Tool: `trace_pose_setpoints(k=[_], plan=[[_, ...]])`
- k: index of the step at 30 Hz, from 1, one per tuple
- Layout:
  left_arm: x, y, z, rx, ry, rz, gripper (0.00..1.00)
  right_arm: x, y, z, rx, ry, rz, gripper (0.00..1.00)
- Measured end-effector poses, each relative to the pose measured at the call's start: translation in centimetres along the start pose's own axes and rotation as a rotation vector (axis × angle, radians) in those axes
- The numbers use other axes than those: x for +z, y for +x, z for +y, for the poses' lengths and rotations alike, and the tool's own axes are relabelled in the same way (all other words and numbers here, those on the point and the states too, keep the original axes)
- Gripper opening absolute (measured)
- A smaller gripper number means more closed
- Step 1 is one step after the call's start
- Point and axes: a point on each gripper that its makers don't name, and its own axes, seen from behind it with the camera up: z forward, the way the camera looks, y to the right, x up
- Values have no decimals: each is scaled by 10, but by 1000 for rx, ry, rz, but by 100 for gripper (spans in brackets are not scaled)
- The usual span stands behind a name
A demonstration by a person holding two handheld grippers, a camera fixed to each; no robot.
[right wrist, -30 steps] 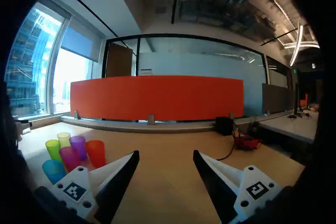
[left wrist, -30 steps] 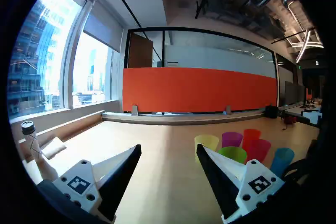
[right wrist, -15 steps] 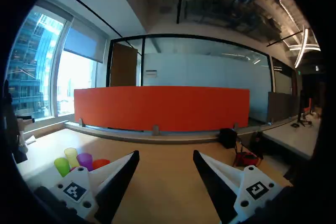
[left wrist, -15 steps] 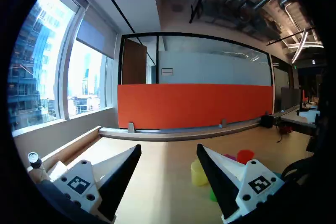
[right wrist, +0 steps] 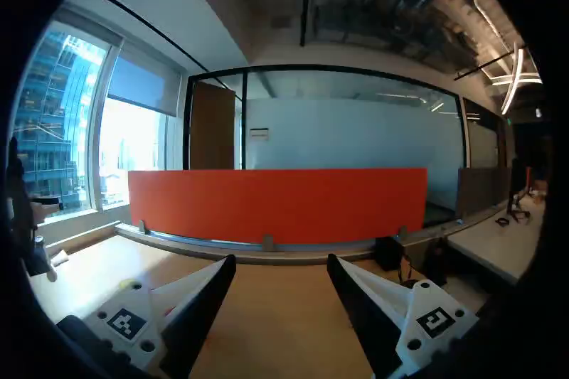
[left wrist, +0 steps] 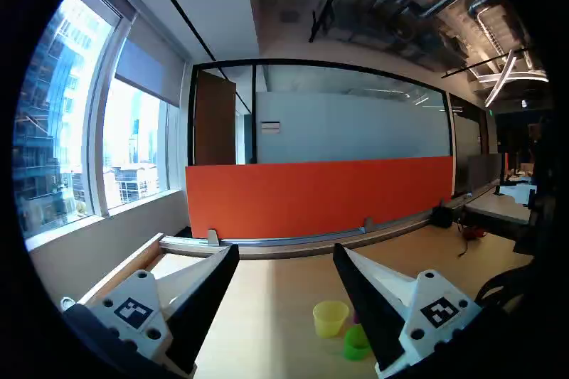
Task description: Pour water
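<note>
My left gripper [left wrist: 285,248] is open with nothing between its white fingers, held above the wooden table [left wrist: 277,308]. Just below its right finger stand a yellow cup [left wrist: 331,317] and a green cup [left wrist: 355,343], both upright, the green one partly hidden by the finger. A bottle's cap [left wrist: 67,302] peeks out at the lower left edge. My right gripper [right wrist: 281,259] is also open and empty over the table [right wrist: 284,322]. The rim of a yellow cup [right wrist: 127,284] shows just above its left finger.
An orange divider panel [left wrist: 320,198] with a metal rail closes off the table's far edge. A black box with a cable [right wrist: 388,253] sits near it on the right. Windows run along the left, and another desk [right wrist: 498,244] stands to the right.
Both views have tilted upward. The cups slid down toward the bottom edge and most dropped out of sight, as did the bottle's body. Both grippers stayed open.
</note>
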Motion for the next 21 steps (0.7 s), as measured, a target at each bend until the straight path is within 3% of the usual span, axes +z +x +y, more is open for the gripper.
trace_pose_setpoints(k=[12,21], plan=[[5,16,4,2,-56,-7,98,4,16,-8,-2,52,13,99],[6,24,26,-8,-173,3,98,-4,25,-41,-12,209,30,99]])
